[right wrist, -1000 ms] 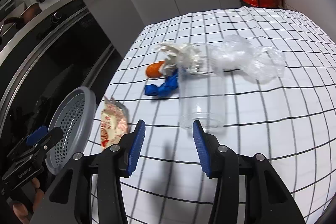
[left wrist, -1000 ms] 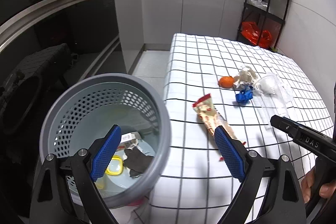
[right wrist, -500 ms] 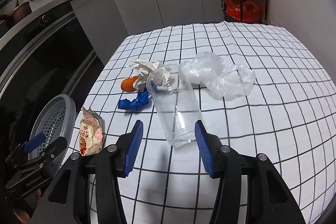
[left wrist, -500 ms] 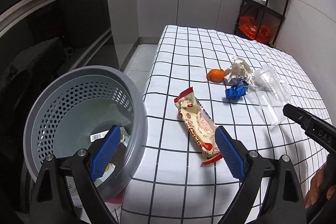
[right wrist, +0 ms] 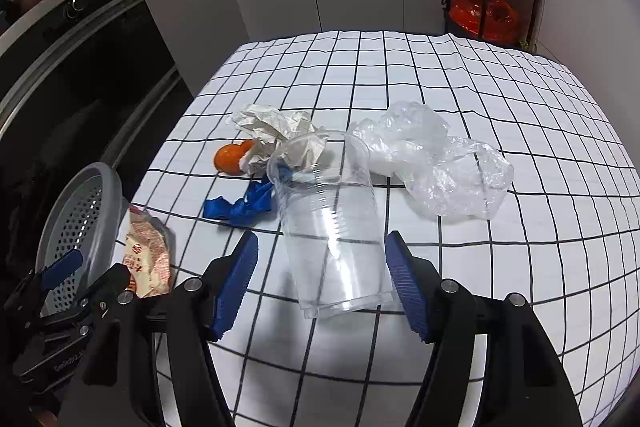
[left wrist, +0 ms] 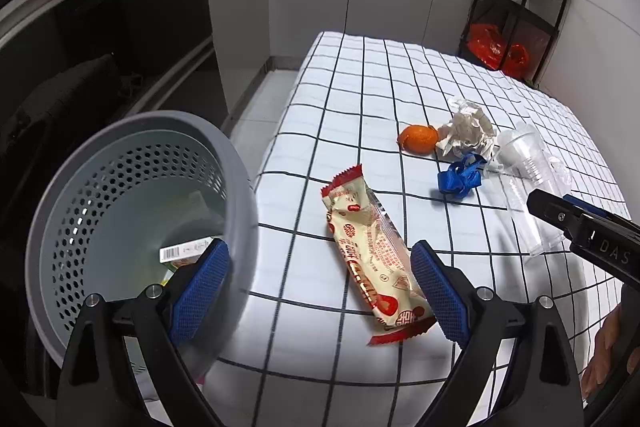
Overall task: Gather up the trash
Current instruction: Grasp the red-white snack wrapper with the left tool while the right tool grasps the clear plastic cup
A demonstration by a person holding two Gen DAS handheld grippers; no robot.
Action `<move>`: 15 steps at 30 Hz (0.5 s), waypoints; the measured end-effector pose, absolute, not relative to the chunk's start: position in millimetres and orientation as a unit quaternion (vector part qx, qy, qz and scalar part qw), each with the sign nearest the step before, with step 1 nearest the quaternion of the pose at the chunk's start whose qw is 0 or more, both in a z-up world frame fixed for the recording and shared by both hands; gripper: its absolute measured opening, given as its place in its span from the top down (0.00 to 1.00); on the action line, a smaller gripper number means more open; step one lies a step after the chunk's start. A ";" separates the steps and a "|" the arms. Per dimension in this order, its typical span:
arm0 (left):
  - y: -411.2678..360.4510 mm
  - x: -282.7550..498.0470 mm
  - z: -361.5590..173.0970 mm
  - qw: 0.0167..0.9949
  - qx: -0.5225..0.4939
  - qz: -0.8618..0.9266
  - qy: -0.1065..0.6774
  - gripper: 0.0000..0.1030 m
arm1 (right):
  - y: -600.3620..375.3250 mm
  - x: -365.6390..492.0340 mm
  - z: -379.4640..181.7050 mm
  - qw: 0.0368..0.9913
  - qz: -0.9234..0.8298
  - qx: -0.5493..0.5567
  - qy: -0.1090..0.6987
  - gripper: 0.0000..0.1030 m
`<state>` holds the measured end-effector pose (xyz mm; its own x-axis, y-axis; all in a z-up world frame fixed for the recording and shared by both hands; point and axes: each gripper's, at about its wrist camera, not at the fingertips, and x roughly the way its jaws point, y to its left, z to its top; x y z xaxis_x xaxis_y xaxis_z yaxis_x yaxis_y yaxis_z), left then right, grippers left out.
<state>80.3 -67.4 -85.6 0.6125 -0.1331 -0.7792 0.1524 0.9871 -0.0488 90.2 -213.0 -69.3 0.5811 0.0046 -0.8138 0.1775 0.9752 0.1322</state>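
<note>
Trash lies scattered on the grid-patterned counter: in the left wrist view a snack wrapper stretches lengthwise between the spread pads of the left tongs, its red-edged near end just beside the right pad and untouched by either. Farther off sit a mandarin, a crumpled paper wad touching it, a blue ribbon scrap and a clear plastic cup on its side, with the dark tip of the right tongs reaching in over the cup from the right edge. At the counter's left edge stands a gray perforated trash basket, tilted toward the camera; inside it are a barcoded package and some further scraps partly hidden behind the left pad. In the right wrist view the clear plastic cup lies on its side with its base toward the camera, set between the wide-open pads of the right tongs, close to both though contact cannot be told. The cup's mouth points at the crumpled paper wad, beside the mandarin and the blue ribbon scrap; a crumpled clear plastic bag lies just to the cup's right. At the left edge the snack wrapper rests by the trash basket, with the left tongs in front of both.
</note>
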 end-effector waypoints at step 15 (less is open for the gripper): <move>-91.1 92.6 -103.9 0.879 -0.002 -0.089 0.467 0.11 | -219.4 103.4 -83.2 0.878 -0.058 0.073 0.469 0.39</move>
